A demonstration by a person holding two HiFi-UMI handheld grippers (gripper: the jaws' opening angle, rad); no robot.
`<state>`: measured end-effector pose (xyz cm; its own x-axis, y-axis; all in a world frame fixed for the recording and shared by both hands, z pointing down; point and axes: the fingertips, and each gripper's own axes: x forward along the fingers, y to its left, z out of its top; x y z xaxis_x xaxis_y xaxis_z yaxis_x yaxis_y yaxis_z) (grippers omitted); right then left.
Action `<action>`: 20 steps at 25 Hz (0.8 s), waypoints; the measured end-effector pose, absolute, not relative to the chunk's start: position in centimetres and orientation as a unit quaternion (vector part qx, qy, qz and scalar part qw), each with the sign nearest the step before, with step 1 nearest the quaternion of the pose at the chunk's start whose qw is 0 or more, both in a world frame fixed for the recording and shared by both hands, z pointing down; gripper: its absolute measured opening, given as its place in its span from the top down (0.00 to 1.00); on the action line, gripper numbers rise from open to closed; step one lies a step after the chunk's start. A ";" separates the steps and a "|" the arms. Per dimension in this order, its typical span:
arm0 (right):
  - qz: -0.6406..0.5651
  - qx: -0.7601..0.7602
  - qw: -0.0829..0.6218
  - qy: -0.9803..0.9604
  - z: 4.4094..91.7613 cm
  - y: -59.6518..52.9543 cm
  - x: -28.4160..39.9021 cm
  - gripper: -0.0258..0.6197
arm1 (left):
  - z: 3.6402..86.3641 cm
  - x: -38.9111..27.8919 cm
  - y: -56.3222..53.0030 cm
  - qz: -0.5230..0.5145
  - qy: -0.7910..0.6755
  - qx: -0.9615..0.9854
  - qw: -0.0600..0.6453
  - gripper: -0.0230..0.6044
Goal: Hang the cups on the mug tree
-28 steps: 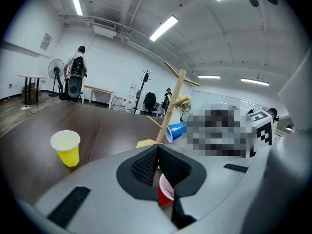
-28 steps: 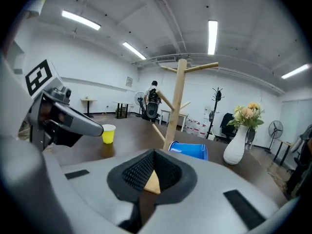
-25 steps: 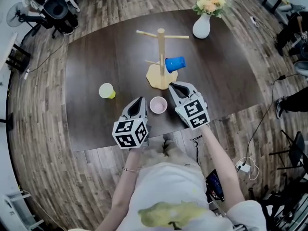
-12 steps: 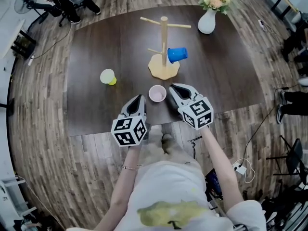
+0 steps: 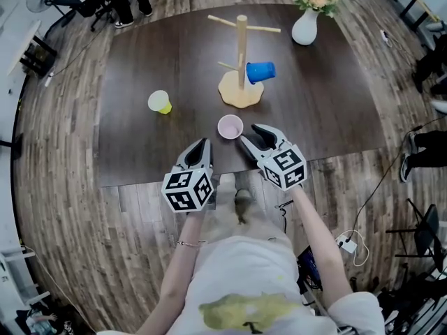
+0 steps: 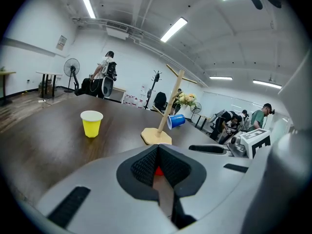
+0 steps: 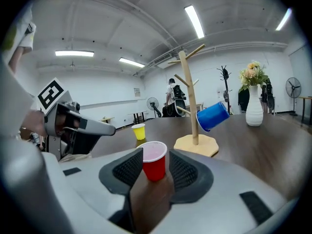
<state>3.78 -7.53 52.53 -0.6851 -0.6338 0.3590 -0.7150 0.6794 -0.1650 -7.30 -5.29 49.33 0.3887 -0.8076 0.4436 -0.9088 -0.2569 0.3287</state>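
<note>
The wooden mug tree [image 5: 242, 47] stands at mid table with a blue cup [image 5: 260, 71] hung on a low peg. A red cup [image 5: 230, 126] stands upright near the front edge. A yellow cup [image 5: 160, 102] sits further left. My right gripper [image 5: 253, 137] is just behind and right of the red cup. Its jaws have just been opening and stand apart. In the right gripper view the red cup [image 7: 155, 160] shows between the pads [image 7: 127, 168], untouched. My left gripper [image 5: 201, 145] is shut and empty, to the cup's near left.
A white vase [image 5: 306, 28] of flowers stands at the table's far right. The table's front edge [image 5: 140, 179] runs just under both grippers. Office chairs and cables lie on the floor around, and people stand far behind in the left gripper view.
Both grippers have drawn back toward the table's front edge, so the red cup now lies ahead of them. The right gripper's jaws, shut before, now stand apart.
</note>
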 end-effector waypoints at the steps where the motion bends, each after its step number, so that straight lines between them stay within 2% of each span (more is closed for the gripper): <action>1: 0.149 0.369 0.139 -0.907 52.8 -7.4 3.6 0.71 | 49.4 -7.4 -5.2 0.093 -0.545 0.787 0.274 0.93; 6: 0.156 0.356 0.145 -0.910 53.9 -7.0 2.1 0.57 | 50.1 -8.0 -4.9 0.096 -0.544 0.785 0.280 0.93; 13: 0.147 0.361 0.178 -0.903 56.3 -8.2 0.7 0.45 | 50.9 -8.1 -4.9 0.106 -0.538 0.783 0.294 0.93; 20: 0.123 0.355 0.232 -0.897 58.6 -9.5 -1.2 0.42 | 51.5 -8.5 -4.9 0.108 -0.536 0.781 0.302 0.93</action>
<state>-1.23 -9.55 58.56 -0.6397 -0.5805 0.5039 -0.6944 0.7175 -0.0551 -8.46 -4.93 51.45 0.4016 -0.7722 0.4923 -0.9026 -0.2429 0.3554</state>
